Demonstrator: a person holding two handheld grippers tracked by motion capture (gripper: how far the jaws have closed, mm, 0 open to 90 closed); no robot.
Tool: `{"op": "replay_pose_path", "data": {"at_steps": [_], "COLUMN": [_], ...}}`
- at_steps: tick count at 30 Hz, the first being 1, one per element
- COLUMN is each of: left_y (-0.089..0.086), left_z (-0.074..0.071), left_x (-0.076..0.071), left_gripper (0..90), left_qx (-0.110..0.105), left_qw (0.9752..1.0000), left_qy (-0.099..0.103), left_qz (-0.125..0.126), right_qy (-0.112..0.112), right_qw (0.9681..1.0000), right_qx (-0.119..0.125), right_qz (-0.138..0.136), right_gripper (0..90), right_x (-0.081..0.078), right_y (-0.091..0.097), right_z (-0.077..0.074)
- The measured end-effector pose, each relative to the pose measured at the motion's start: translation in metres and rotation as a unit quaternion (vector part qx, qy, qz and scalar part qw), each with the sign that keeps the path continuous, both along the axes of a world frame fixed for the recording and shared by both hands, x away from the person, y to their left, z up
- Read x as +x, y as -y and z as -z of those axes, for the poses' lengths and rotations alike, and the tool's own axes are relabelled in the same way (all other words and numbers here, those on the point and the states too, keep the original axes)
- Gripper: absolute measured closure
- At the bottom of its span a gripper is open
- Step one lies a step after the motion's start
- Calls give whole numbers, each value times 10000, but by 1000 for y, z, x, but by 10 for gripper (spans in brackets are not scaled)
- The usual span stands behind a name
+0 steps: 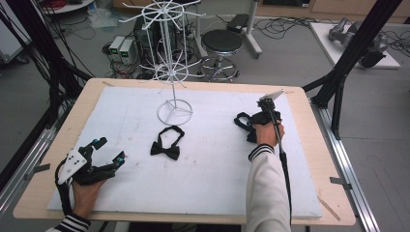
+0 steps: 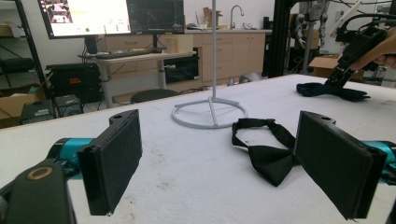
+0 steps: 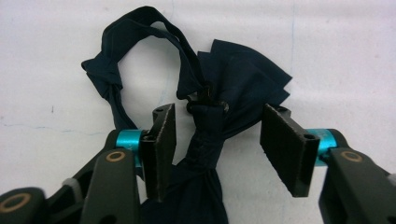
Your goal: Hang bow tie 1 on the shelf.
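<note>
Right gripper view is showing the right tongs (image 3: pixel 217 144) standing apart astride the knot of the navy bow tie (image 3: pixel 219 116) lying on the table (image 3: pixel 327 56), touching only one pad, risking slipping sideways, while the left tongs (image 2: pixel 224 163) are idling open.

From my left claw (image 2: pixel 217 163) I look between two black padded jaws standing wide apart with nothing between them, low over the white tabletop (image 2: pixel 187 177). A black bow tie (image 2: pixel 267 156) lies flat just ahead, its strap looped behind it, its right edge hidden by my right-hand jaw. Beyond it stands the white rack's ring base (image 2: pixel 209 113) with its thin pole rising upward. Far right, the other claw (image 2: pixel 337 80) tips down onto a dark bow tie (image 2: pixel 332 91), possibly navy; the grip itself I cannot make out.
</note>
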State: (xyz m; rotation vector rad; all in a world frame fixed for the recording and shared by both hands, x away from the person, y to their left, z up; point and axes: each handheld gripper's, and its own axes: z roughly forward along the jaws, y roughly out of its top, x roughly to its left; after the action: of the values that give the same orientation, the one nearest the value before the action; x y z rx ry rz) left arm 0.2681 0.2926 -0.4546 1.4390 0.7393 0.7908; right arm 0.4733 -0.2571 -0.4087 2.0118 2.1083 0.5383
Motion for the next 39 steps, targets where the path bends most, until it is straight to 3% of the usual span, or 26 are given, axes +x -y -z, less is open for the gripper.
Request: {"op": "replay_pose_path", "data": {"at_steps": [11,15,17,23,33,39], "left_y": [0,0,0,0,0,0], "left_z": [0,0,0,0,0,0], "left_x": [0,0,0,0,0,0], "left_gripper": [157,157,158,158,158,158], "left_qx": [2,7,12,6,-4,-4], "left_qw": [10000,10000,10000,10000,10000,10000], "left_qy": [6,2,2,8,12,6], "left_qz": [-2,5,5,1,-4,1], "right_qy": [-147,-131,-204,-169,-83,127], "right_qw": [9999,9998,9998,9998,9999,9996], "right_qx": [64,-132,-25,-131,71,144], "right_qz": [-37,-80,-43,-62,-119,-194], "right_gripper": [575,658,729,748,755,755], "right_x": [1,1,0,0,0,-1], "right_y": [-4,-6,-7,-9,-11,-10], "right_z": [5,5,4,4,2,-2]}}
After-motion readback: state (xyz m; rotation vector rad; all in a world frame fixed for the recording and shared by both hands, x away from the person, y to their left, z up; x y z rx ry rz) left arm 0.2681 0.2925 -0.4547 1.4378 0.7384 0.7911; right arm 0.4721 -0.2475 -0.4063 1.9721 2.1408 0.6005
